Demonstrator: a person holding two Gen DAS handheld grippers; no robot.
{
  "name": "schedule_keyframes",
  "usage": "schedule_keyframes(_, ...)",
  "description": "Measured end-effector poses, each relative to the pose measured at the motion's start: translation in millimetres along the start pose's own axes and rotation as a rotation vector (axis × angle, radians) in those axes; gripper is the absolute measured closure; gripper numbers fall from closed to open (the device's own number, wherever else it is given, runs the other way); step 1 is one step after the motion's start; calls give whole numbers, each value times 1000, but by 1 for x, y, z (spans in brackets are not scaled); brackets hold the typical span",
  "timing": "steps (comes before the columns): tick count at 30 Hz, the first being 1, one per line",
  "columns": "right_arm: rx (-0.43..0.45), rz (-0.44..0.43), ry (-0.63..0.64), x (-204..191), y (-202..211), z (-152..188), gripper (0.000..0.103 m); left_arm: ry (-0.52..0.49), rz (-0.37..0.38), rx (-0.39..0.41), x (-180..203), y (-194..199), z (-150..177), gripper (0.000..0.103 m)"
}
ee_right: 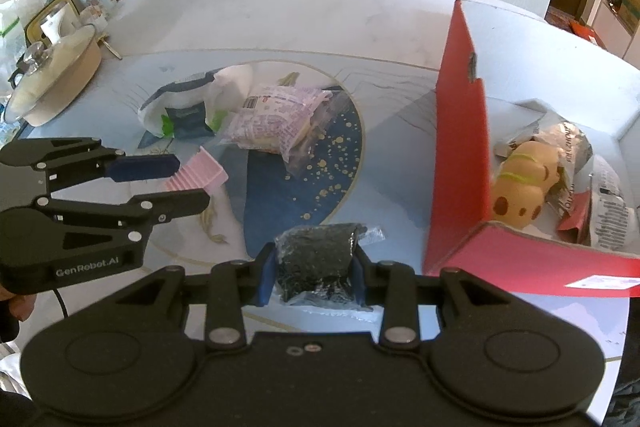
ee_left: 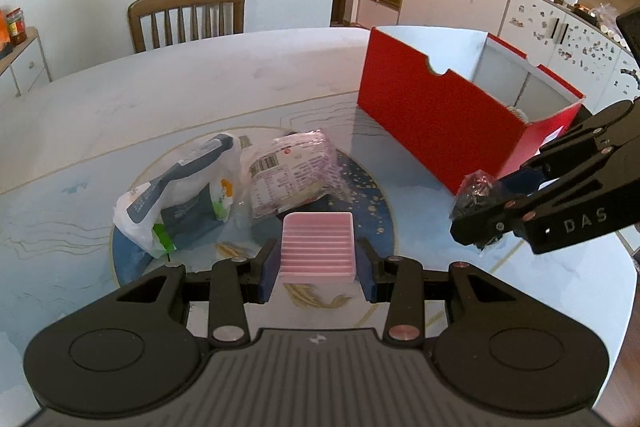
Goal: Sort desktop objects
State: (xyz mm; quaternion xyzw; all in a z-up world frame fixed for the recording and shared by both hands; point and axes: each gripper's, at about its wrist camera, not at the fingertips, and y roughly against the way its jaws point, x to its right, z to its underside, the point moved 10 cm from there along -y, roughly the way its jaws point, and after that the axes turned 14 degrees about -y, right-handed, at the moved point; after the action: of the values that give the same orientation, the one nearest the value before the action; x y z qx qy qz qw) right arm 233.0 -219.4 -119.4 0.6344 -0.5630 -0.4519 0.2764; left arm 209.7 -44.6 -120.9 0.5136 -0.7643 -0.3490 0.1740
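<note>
My left gripper (ee_left: 319, 269) is shut on a pink ribbed tray (ee_left: 318, 243), held above the table; in the right wrist view that tray (ee_right: 200, 174) shows between the left gripper's (ee_right: 188, 183) fingers. My right gripper (ee_right: 316, 277) is shut on a clear packet of black bits (ee_right: 316, 259), also seen in the left wrist view as the packet (ee_left: 476, 193) in the right gripper (ee_left: 480, 211). On the blue mat lie a white and grey bag (ee_left: 176, 195) and a purple-printed snack pack (ee_left: 292, 175). The red box (ee_left: 448, 123) stands to the right.
Inside the red box (ee_right: 460, 131) lie a tan plush toy (ee_right: 524, 183) and foil wrappers (ee_right: 568, 143). A lidded pot (ee_right: 52, 75) and cups stand at the table's left edge. A wooden chair (ee_left: 188, 15) is behind the table. Bare tabletop (ee_left: 200, 87) lies beyond the mat.
</note>
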Motion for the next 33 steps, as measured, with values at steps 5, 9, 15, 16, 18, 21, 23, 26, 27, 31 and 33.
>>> schedule_keyframes(5,14,-11,8,4,19,0,68,-4,12,12,11,9,-12,64)
schedule_keyframes(9,31,-11,14,11,34,-2,68,-22,25,27,25,15,-26,64)
schedule_keyframes(15,64,-23,4,28,61,-9,68,-61,44,65,50,20,-57,64)
schedule_keyframes(16,71,-25,3,31,66,-10,68,-68,47,73,54,20,-63,64)
schedule_keyframes(18,88,-26,2,37,74,-14,68,-82,53,88,63,20,-76,64)
schedule_keyframes(21,112,-30,-11,50,84,-20,68,-104,56,112,73,19,-95,64)
schedule_keyframes(23,129,-28,-17,60,91,-26,68,-117,55,128,79,17,-108,64)
schedule_keyframes(26,154,-17,-24,78,100,-34,68,-139,52,149,87,12,-129,64)
schedule_keyframes(27,161,-14,-27,84,103,-36,68,-146,50,154,90,10,-134,64)
schedule_keyframes(31,188,7,-36,107,110,-48,68,-165,48,169,96,1,-161,64)
schedule_keyframes(33,202,17,-38,118,112,-54,68,-166,51,168,98,-5,-172,64)
